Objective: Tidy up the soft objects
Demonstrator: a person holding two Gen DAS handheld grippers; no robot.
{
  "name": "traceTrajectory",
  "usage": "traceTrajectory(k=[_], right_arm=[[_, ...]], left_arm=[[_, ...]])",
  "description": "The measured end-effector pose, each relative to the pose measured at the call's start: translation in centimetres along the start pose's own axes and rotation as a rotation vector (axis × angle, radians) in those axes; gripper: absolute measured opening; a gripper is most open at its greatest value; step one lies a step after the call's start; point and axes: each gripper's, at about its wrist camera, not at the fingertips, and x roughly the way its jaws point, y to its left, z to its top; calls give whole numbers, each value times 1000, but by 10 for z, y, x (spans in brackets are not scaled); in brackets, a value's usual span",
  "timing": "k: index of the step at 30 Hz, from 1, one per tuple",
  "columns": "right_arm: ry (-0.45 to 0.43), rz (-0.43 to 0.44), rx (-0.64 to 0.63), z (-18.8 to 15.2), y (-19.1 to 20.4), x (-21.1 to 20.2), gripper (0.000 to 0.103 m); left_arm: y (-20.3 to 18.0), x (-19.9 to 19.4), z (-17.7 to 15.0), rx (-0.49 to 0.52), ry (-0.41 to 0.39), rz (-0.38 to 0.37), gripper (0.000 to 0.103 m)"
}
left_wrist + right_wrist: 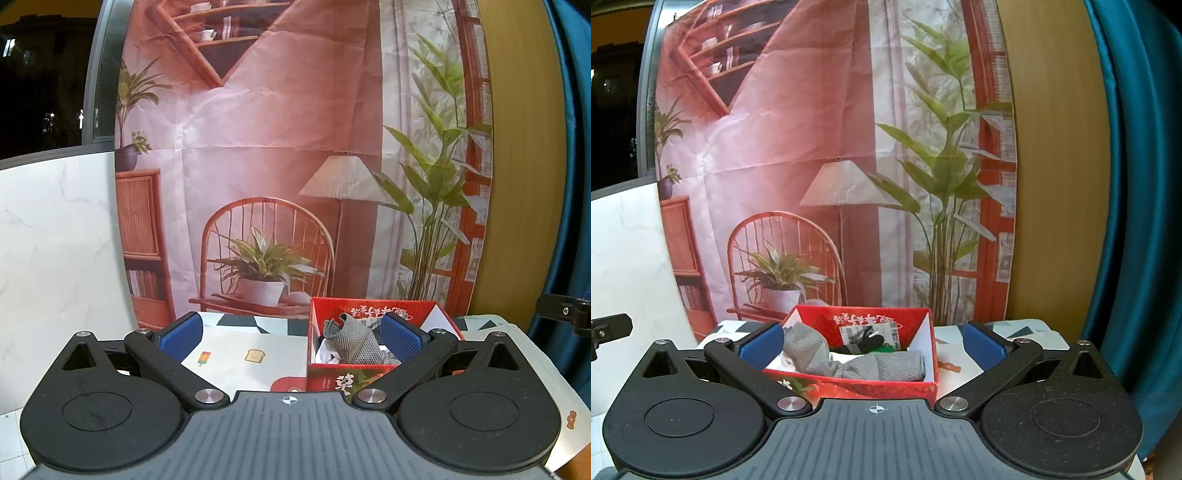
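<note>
a: where do we stand?
b: one red box point(925, 328) sits near the table's point(229, 363) back edge, holding one grey mesh cloth point(849, 363) and dark and white bits we cannot count.
a: and us?
b: left gripper point(290, 338) and right gripper point(873, 345) both gape, gripping nothing. it looks nearly finished; next we check for strays.
</note>
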Motion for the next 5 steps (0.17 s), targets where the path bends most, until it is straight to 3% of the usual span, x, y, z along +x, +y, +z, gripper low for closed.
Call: traceTrajectory(k=[5], right_arm=[[2, 1, 0, 0, -1, 0, 103]], left_arm=[[-1, 0, -1, 2, 0, 1, 103]])
